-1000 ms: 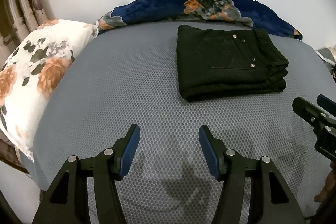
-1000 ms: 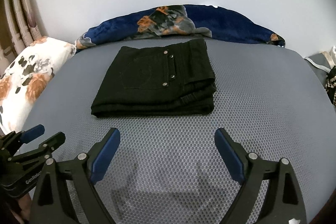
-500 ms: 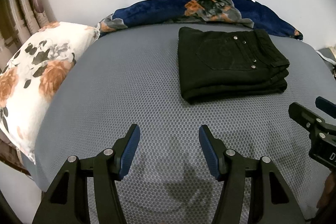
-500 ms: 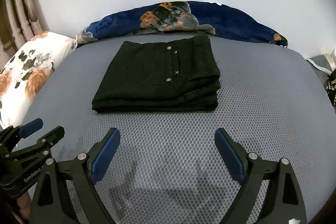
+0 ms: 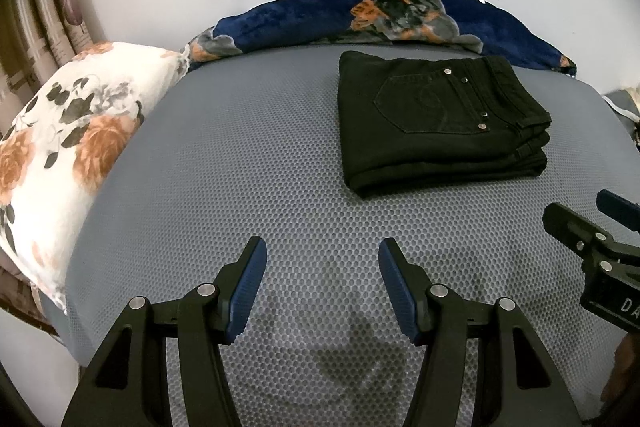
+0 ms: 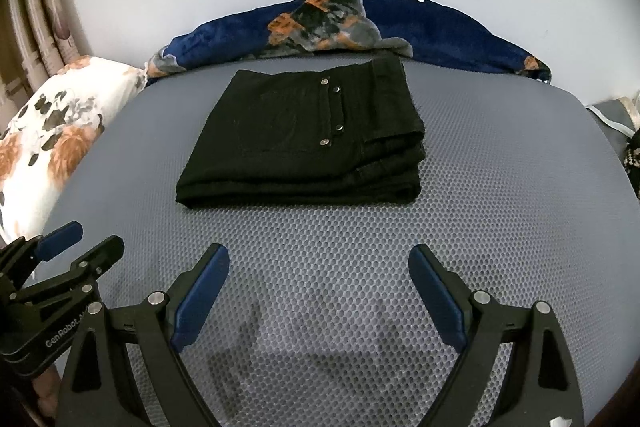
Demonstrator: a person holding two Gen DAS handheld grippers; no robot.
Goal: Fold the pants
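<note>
Since the black jeans (image 6: 304, 143) already lie folded in a neat stack at upper centre of the grey mesh mattress (image 6: 500, 211), keep both tools clear — left gripper (image 5: 322, 285) half spread, right gripper (image 6: 320, 301) wide apart, both empty — well short of it.

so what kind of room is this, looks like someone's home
Most likely a bedroom: the folded black pants lie on a grey mesh-covered mattress, with a floral pillow at its left edge, a navy floral blanket bunched against the wall, and curtains nearby.
</note>
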